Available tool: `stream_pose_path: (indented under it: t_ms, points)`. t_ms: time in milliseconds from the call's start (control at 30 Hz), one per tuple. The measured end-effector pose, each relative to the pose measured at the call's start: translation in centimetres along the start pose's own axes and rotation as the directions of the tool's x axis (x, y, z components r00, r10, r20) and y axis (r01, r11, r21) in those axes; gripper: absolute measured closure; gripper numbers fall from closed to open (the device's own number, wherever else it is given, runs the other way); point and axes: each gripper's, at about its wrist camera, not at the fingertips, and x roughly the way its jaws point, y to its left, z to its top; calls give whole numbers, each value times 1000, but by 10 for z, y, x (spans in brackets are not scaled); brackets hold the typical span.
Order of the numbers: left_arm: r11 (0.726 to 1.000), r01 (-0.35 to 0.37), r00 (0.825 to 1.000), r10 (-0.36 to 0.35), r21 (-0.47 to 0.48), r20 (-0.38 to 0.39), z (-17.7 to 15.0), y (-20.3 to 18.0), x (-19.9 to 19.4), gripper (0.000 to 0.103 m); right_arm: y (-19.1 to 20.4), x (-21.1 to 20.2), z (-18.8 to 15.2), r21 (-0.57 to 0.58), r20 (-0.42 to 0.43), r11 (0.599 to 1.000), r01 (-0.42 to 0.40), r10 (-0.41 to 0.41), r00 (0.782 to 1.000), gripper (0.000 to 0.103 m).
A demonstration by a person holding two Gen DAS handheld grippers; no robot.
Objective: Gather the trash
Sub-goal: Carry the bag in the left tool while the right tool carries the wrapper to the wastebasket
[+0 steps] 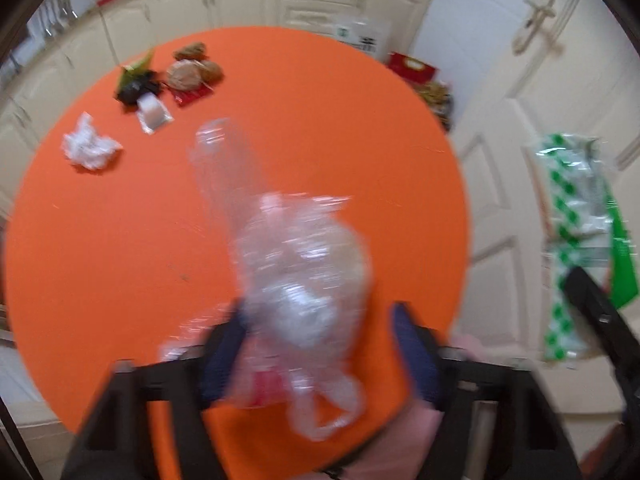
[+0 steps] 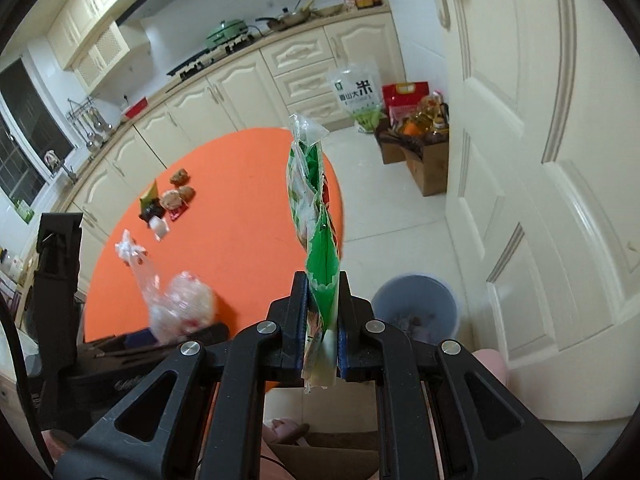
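Both hands carry trash, neither piece binned yet.

Right gripper (image 2: pixel 323 320): jaws nearly closed, clamped on a green-and-white snack wrapper (image 2: pixel 310 200) that stands up out of the jaws through the centre of the right wrist view. The grey waste bin (image 2: pixel 414 300) sits on the floor at lower right of that view, just right of the gripper, with some rubbish already inside. The wrapper is not over its mouth.

Left gripper (image 1: pixel 320 344): jaws part open, a crumpled clear plastic bottle (image 1: pixel 280 240) wrapped in clear film lying between them. The left finger touches the plastic. The right finger appears to stand clear of it. The frame is motion-blurred, so I cannot tell whether the grip is firm. The bundle hangs over the lower centre of the orange counter (image 1: pixel 340 120).

Left on the counter, upper left of the left wrist view:
- crumpled white tissue (image 1: pixel 90 148)
- small clear packet (image 1: pixel 154 114)
- black-and-green wrapper (image 1: pixel 136 80)
- red wrapper (image 1: pixel 190 96)
- brown round pastries (image 1: pixel 192 68), possibly scraps

Judgement: early to mid task. Two items in hand to drop, several more to collect.
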Motion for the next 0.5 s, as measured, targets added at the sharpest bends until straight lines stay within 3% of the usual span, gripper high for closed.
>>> stream_pose_path:
  t_ms: [200, 500]
  points:
    - [1000, -15, 1000, 15, 0, 23, -1, -21, 7, 62, -7, 16, -2, 6, -41, 999, -38, 38, 998, 91]
    - [992, 83, 996, -86, 96, 36, -4, -56, -9, 62, -41, 12, -3, 82, -30, 996, -26, 29, 999, 91]
